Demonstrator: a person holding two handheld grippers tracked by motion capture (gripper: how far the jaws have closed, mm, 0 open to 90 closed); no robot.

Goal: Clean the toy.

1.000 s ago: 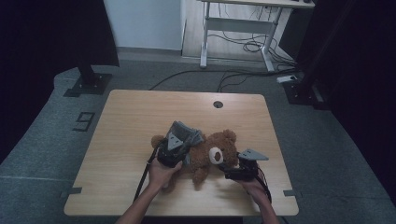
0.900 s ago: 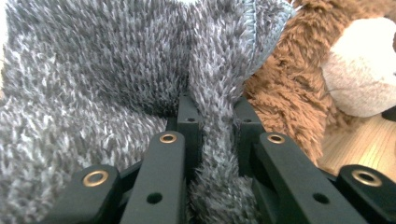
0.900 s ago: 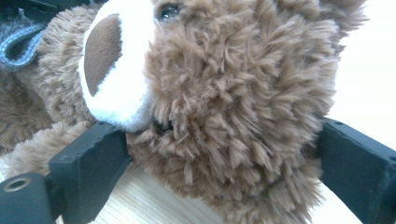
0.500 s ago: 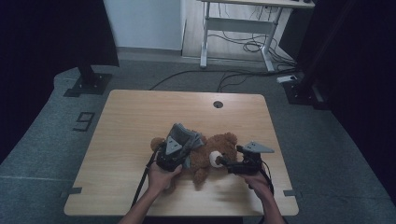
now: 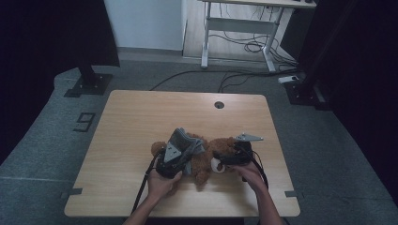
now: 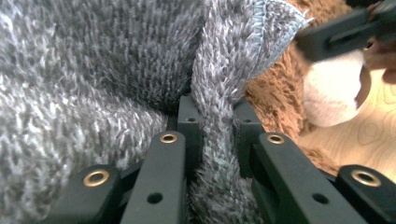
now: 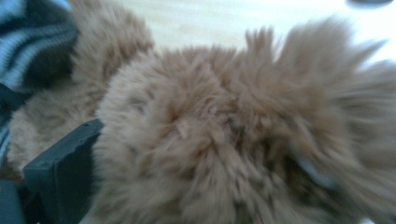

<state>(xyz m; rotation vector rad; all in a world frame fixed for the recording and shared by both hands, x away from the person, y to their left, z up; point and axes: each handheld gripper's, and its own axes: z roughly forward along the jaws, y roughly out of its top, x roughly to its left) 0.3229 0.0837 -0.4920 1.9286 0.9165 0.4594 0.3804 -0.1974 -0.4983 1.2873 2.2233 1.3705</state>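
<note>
Down near the front edge of the wooden table (image 5: 141, 117), a brown teddy bear (image 5: 206, 164) lies between the person's two hands, partly covered by a grey knitted garment (image 5: 185, 143) bunched over its left side; the left gripper (image 5: 171, 161) sits on the left of the bear, and in the left gripper view its jaws are clenched on a fold of the grey knit (image 6: 219, 116), the fabric pinched tight between the two black pads, with brown fur and a white paw (image 6: 334, 95) off to the right; the right gripper (image 5: 225, 158) comes in from the right at the bear's head, beside its pale muzzle; its jaws have just been opening, and in the right gripper view the bear's furry head (image 7: 224, 130) bulks between them, blurred, one black jaw showing at the lower left edge of the fur; whether that pad presses the fur I cannot tell.
</note>
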